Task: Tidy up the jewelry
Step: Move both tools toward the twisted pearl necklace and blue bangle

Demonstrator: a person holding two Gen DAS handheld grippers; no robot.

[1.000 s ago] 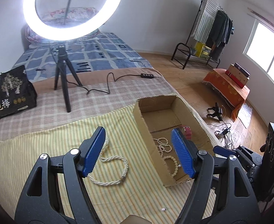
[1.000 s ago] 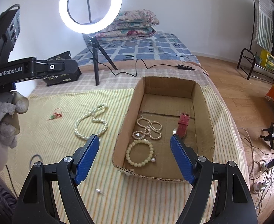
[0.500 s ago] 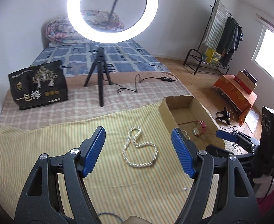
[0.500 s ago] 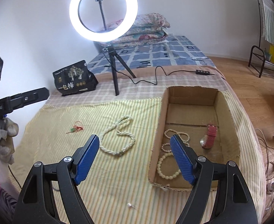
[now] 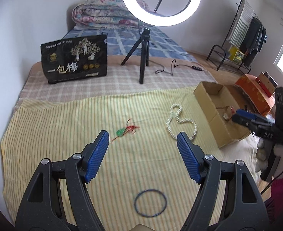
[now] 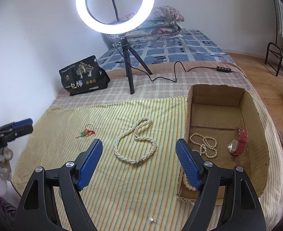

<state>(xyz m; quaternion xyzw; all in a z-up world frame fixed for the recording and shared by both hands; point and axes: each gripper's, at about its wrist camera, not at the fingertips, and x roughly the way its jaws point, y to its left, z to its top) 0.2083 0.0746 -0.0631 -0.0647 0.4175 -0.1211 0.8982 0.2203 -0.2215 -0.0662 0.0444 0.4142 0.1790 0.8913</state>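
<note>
A twisted pearl necklace (image 6: 134, 143) lies on the yellow striped cloth (image 6: 106, 111); it also shows in the left wrist view (image 5: 180, 121). A green pendant on red cord (image 5: 125, 130) lies left of it, also in the right wrist view (image 6: 86, 131). A dark bangle (image 5: 150, 205) lies near me. A cardboard box (image 6: 255, 115) holds pearl strands (image 6: 205, 144), a bead bracelet (image 6: 187, 182) and a pink watch (image 6: 237, 141). A small pearl earring (image 6: 151, 220) lies in front. My left gripper (image 5: 143, 142) is open and empty above the cloth. My right gripper (image 6: 139, 150) is open and empty, near the necklace.
A ring light on a tripod (image 6: 130, 73) and a black snack bag (image 6: 83, 76) stand behind the cloth, with a cable (image 6: 180, 73) across the bed. Folded quilts (image 6: 158, 23) lie at the back. A clothes rack (image 5: 241, 38) stands at the right.
Both grippers have swung left, away from the box. The left view now faces the pendant and bangle; the right view now centres on the pearl necklace. Both stay open.
</note>
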